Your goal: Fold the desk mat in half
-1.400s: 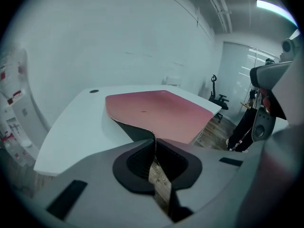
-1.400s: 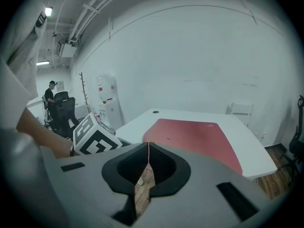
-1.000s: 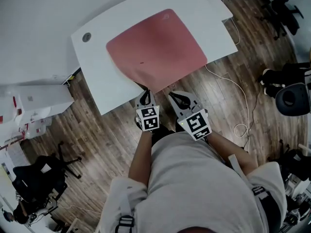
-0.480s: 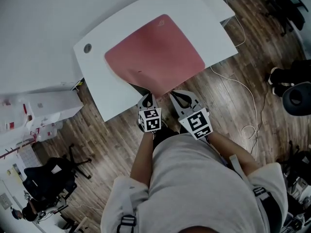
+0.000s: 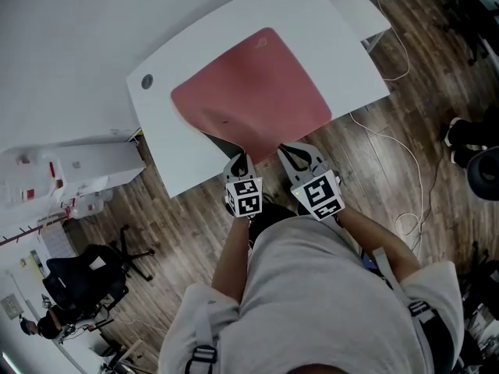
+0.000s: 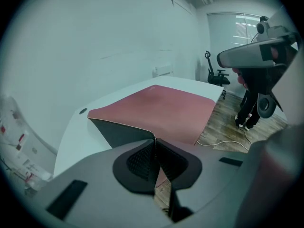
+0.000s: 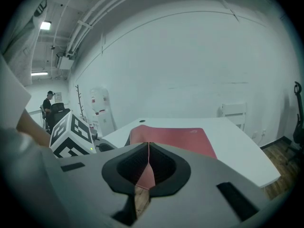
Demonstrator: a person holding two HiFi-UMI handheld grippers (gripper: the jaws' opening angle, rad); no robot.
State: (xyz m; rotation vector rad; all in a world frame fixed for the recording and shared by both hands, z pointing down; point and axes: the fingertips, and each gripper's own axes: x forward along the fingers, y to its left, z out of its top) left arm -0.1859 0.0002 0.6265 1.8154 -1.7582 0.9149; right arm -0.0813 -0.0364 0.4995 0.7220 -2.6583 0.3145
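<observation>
The red desk mat lies on the white table. Its near edge is lifted off the table's front edge, so the dark underside shows. My left gripper is shut on the near left corner, and the mat's edge runs into the pads. My right gripper is shut on the near edge further right, with a red flap pinched between its pads. The far part of the mat still rests flat.
A round cable hole sits in the table's far left corner. A white cable trails over the wooden floor at right. White boxes and a black office chair stand at left. A person's legs stand beyond the table's right end.
Both grippers keep their hold on the mat's near edge. The view has shifted a little, and slightly more dark underside shows by the left gripper.
</observation>
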